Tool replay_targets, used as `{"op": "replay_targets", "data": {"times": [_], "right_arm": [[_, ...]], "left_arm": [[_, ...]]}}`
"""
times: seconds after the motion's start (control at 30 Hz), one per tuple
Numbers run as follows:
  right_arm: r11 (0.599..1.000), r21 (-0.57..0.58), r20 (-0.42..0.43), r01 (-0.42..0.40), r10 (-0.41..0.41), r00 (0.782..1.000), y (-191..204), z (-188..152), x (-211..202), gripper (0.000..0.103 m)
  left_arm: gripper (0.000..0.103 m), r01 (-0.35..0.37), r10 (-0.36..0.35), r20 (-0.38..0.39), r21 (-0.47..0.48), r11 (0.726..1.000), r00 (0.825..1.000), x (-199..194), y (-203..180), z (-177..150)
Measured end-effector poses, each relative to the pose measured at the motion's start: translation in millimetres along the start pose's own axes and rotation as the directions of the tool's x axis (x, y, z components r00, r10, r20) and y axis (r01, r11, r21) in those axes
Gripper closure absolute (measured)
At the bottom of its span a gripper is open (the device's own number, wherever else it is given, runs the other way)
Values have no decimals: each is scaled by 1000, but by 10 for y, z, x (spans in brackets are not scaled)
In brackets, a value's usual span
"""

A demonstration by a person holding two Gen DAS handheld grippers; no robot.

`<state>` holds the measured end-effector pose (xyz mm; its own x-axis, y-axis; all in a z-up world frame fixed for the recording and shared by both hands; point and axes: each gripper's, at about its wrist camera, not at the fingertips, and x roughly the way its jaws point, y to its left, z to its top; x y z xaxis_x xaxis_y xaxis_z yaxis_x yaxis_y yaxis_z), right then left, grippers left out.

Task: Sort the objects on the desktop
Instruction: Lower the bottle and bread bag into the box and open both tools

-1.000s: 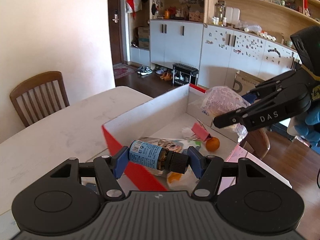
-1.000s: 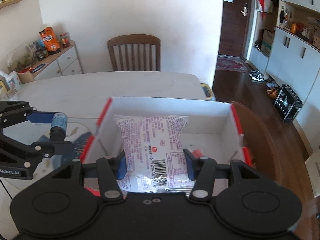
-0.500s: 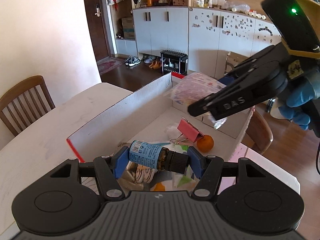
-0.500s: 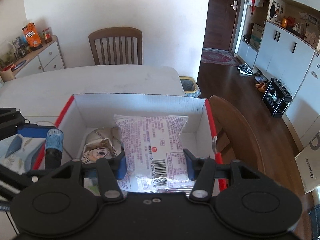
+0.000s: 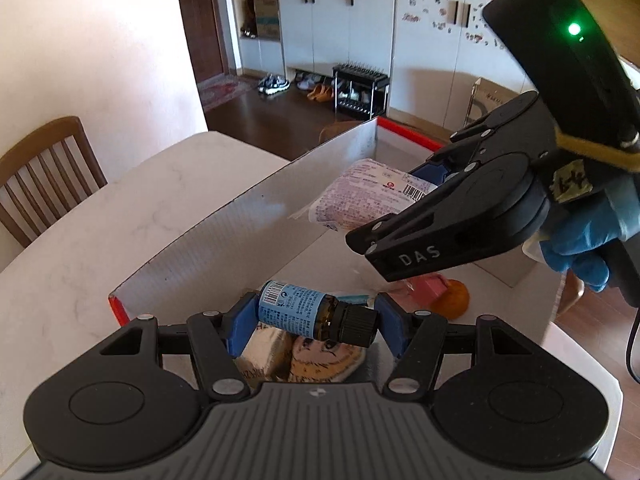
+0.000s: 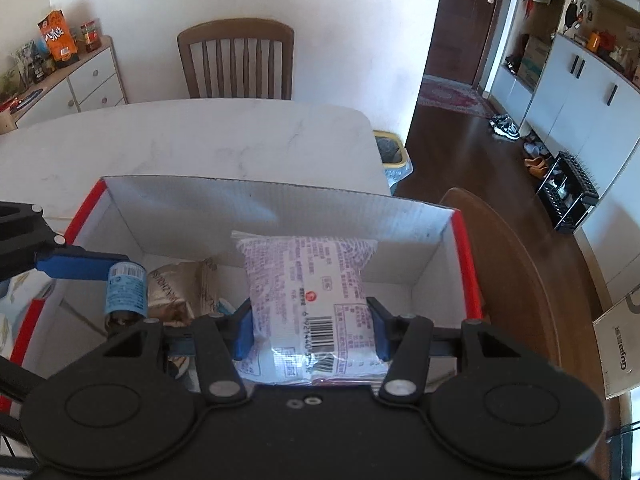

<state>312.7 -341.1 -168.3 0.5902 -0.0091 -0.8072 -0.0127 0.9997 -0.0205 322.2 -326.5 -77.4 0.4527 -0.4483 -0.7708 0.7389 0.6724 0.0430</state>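
The left gripper pinches a small brown bottle with a blue label and black cap. The bottle lies crosswise between the blue pads, base to the left and cap to the right. It is held above the near end of the red-edged cardboard box, over a printed packet lying on the box floor.

The right gripper is clamped on a white snack bag with purple print and a barcode. The bag projects forward over the box interior, toward the far wall.

In the left wrist view, an orange fruit and a pink item, possibly a binder clip, lie on the box floor to the right, partly hidden by the right gripper.

The box stands on a white marble-pattern table. A wooden chair stands at the table's far side.
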Motion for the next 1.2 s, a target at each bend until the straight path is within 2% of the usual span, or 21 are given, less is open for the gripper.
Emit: {"op": "replay_targets", "data": {"times": [0.2, 0.33, 0.53, 0.73, 0.9, 0.97, 1.2], "right_arm": [[1000, 3, -70, -8, 9, 997, -34, 38, 258, 49], [1000, 18, -100, -24, 26, 995, -39, 13, 345, 48], [998, 51, -128, -47, 54, 990, -77, -66, 414, 46], [997, 60, -142, -41, 50, 989, -118, -84, 415, 38], [997, 66, -118, -43, 50, 992, -160, -136, 299, 33], [997, 58, -106, -41, 47, 993, -168, -138, 230, 29], [997, 49, -57, -51, 54, 997, -221, -132, -60, 28]], "left_arm": [[40, 3, -5, -55, -24, 1000, 998, 171, 94, 62], [40, 7, -10, -102, -33, 999, 995, 269, 135, 73], [40, 17, -22, -133, -36, 999, 991, 361, 142, 86], [40, 32, -37, -133, -43, 999, 990, 370, 177, 100], [40, 35, -41, -114, -52, 998, 993, 336, 219, 61], [36, 37, -43, -100, -58, 998, 994, 278, 228, 29], [35, 59, -64, -66, -85, 995, 996, 80, 237, -74]]}}
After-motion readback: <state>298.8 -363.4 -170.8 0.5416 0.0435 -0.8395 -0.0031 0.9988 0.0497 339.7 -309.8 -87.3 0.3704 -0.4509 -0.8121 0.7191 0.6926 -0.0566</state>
